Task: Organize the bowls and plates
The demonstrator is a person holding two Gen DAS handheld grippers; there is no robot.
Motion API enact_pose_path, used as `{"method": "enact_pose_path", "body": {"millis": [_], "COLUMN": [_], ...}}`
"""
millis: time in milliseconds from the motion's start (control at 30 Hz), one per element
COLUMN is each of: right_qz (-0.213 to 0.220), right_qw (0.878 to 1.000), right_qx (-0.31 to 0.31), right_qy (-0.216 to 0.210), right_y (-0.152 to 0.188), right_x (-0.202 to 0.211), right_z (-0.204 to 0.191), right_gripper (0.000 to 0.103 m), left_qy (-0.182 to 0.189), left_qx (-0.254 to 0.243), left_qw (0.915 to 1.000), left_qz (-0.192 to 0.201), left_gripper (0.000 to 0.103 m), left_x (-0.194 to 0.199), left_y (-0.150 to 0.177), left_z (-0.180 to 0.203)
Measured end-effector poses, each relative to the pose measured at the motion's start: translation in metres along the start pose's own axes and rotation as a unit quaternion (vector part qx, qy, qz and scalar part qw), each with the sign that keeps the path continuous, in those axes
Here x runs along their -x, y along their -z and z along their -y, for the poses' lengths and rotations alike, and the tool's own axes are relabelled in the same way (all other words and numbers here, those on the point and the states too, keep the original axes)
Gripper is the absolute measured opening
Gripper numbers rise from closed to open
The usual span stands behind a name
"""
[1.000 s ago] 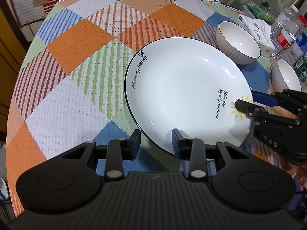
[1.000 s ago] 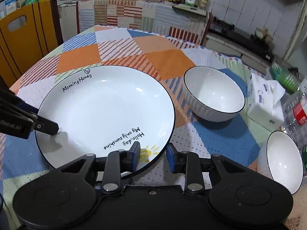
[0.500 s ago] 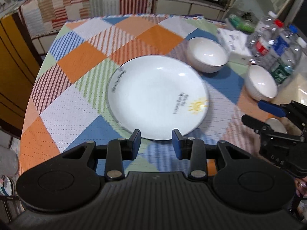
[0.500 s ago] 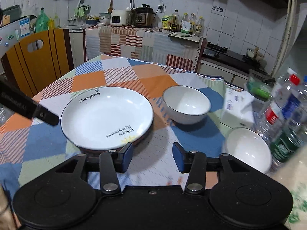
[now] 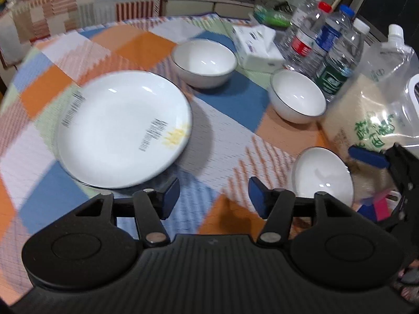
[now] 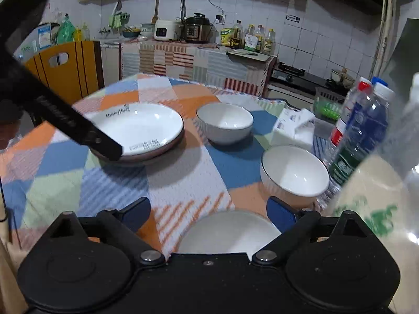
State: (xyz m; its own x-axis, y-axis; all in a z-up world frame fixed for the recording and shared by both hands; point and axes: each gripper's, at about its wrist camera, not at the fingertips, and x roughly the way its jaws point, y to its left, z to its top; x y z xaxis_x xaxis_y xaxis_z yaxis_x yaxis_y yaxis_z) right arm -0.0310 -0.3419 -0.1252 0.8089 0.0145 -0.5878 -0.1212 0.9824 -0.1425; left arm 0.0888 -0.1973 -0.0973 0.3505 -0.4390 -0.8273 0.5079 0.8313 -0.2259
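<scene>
Checked cloth in orange, blue and green covered the table (image 5: 47, 83) we inspected.

We found the white plate (image 5: 123, 128) lying flat at its left-centre, apart from both tools. Three white bowls followed: far bowl (image 5: 204, 62) just beyond the plate, second bowl (image 5: 297, 96) beside the water bottles (image 5: 327, 49), nearest bowl (image 5: 322, 175) by the rice bag (image 5: 371, 110). We noted the right gripper (image 6: 208, 213) opening wide above that nearest bowl, gripping nothing, and the left gripper (image 5: 213, 196) opening over bare cloth, empty.
</scene>
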Motion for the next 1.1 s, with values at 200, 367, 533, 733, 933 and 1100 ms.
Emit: {"method": "enact_pose_path", "body": {"millis": [200, 367, 533, 733, 933, 1100], "right_qz": [-0.011, -0.017, -0.015, -0.018, -0.037, -0.073], "right_qw": [0.999, 0.999, 0.996, 0.996, 0.998, 0.997], "right_qx": [-0.026, -0.022, -0.049, -0.066, -0.051, -0.025], "right_qy": [0.018, 0.047, 0.068, 0.062, -0.008, 0.003], "right_y": [0.024, 0.033, 0.050, 0.059, 0.068, 0.072], "right_x": [-0.007, -0.010, 0.001, 0.016, 0.017, -0.013], "right_z": [0.006, 0.007, 0.012, 0.021, 0.022, 0.018], "right_gripper": [0.097, 0.097, 0.097, 0.098, 0.099, 0.100], "left_qy": [0.045, 0.080, 0.085, 0.082, 0.109, 0.096], "left_qx": [0.016, 0.029, -0.010, -0.043, -0.037, -0.070], "left_qw": [0.9989, 0.9961, 0.9961, 0.9952, 0.9924, 0.9922], "left_qz": [-0.006, -0.025, -0.022, -0.030, -0.043, -0.040], "left_gripper": [0.064, 0.064, 0.061, 0.042, 0.016, 0.013], "left_x": [-0.030, -0.045, -0.051, -0.063, -0.069, -0.067], "left_y": [0.008, 0.011, 0.014, 0.019, 0.019, 0.020], "left_z": [0.023, 0.034, 0.049, 0.061, 0.061, 0.072]}}
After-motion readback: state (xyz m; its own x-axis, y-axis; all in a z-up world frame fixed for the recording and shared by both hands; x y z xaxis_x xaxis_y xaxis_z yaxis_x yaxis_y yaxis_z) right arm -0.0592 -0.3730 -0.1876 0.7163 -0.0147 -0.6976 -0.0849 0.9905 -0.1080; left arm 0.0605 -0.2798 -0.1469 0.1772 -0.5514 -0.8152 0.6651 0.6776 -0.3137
